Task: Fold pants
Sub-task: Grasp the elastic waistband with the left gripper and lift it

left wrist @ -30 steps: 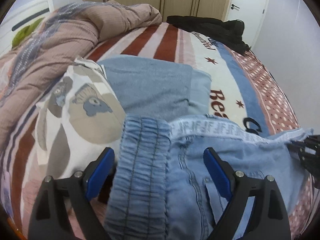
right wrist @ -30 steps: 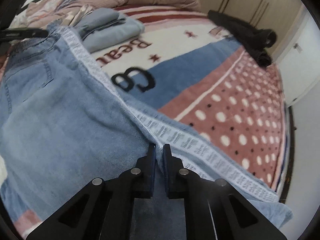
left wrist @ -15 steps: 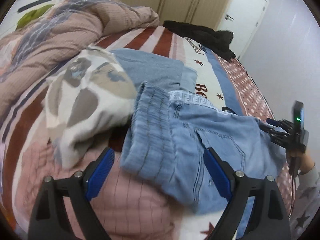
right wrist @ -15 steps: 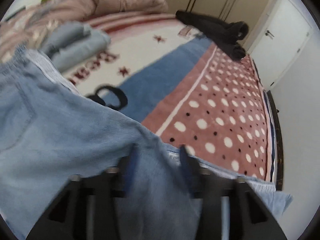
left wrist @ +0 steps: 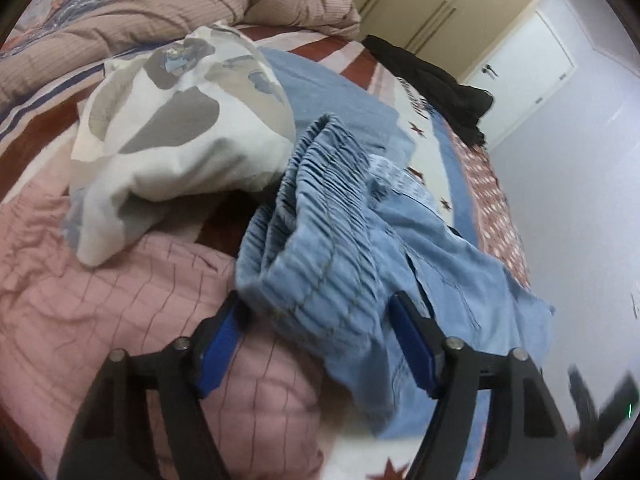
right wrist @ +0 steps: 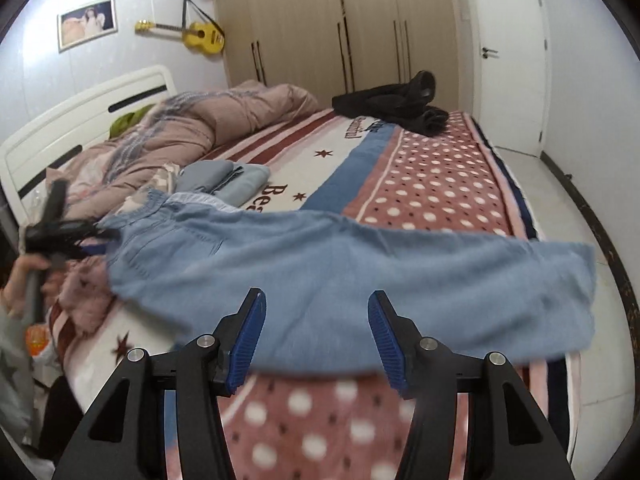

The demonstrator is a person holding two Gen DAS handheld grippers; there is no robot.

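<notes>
Light blue jeans (right wrist: pixel 320 256) lie stretched across the bed blanket (right wrist: pixel 432 184), waistband at the left, leg ends at the right. In the left wrist view the gathered elastic waistband (left wrist: pixel 320 240) is bunched up between the blue pads of my left gripper (left wrist: pixel 318 300). Its jaws are closing around the waistband, and no firm pinch shows. My right gripper (right wrist: pixel 317 295) hovers over the near edge of the jeans leg. Its jaws are opening and nothing is between them. A hand holds the left gripper (right wrist: pixel 60 232) at the far left of the right wrist view.
A patterned white pillow (left wrist: pixel 172 120) lies beside the waistband. Folded blue-grey clothes (right wrist: pixel 224 180) sit behind the jeans, a pink duvet (right wrist: pixel 192 128) is heaped by the headboard, and a black garment (right wrist: pixel 392 108) lies at the far side. The bed's edge and the floor (right wrist: pixel 580 208) are to the right.
My right gripper let go of the jeans' side seam, opened and drew back and up. My left gripper moved in on the waistband and its jaws narrowed around it.
</notes>
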